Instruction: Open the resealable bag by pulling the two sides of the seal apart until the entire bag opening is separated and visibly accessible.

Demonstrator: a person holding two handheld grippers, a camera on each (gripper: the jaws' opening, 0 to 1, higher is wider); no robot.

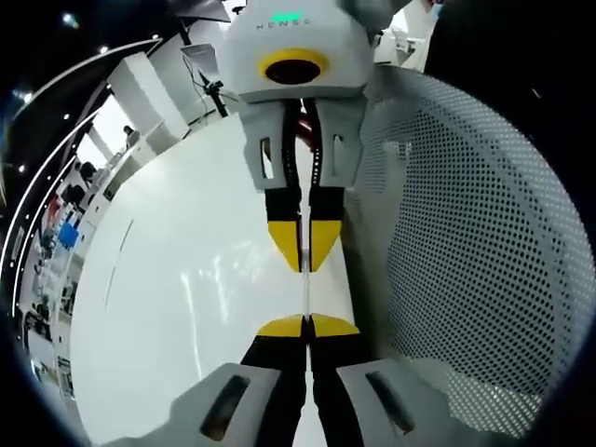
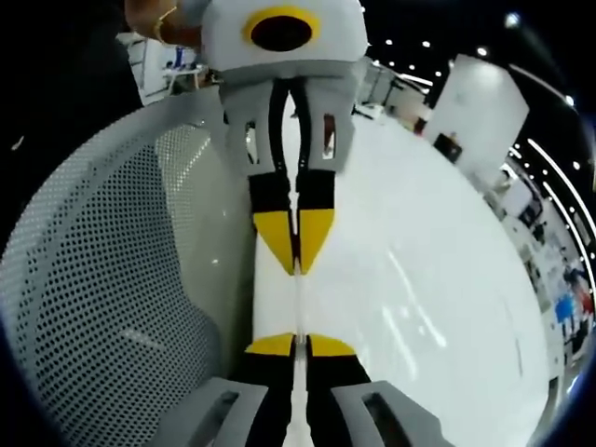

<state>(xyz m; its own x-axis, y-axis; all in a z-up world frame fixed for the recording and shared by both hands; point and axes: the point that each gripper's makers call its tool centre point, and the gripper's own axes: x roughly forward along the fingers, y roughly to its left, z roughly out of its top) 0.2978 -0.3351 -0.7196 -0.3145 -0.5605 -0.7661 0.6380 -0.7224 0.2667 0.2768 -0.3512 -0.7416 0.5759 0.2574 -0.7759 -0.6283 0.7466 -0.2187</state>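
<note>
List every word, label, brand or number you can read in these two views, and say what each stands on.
"HENSE", or something close to it: small grey letters, blurred, spelling unsure, on the white housing above the right claw, just under a green light.
Background displays at the room's edge: too small and blurred to read.
Bag edge pinched in the right claw, and the white table: no text.

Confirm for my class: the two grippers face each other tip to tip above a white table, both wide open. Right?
No: both are shut. The left gripper and right gripper each pinch the thin bag edge, per the left gripper view, tip to tip above the white table.
</note>
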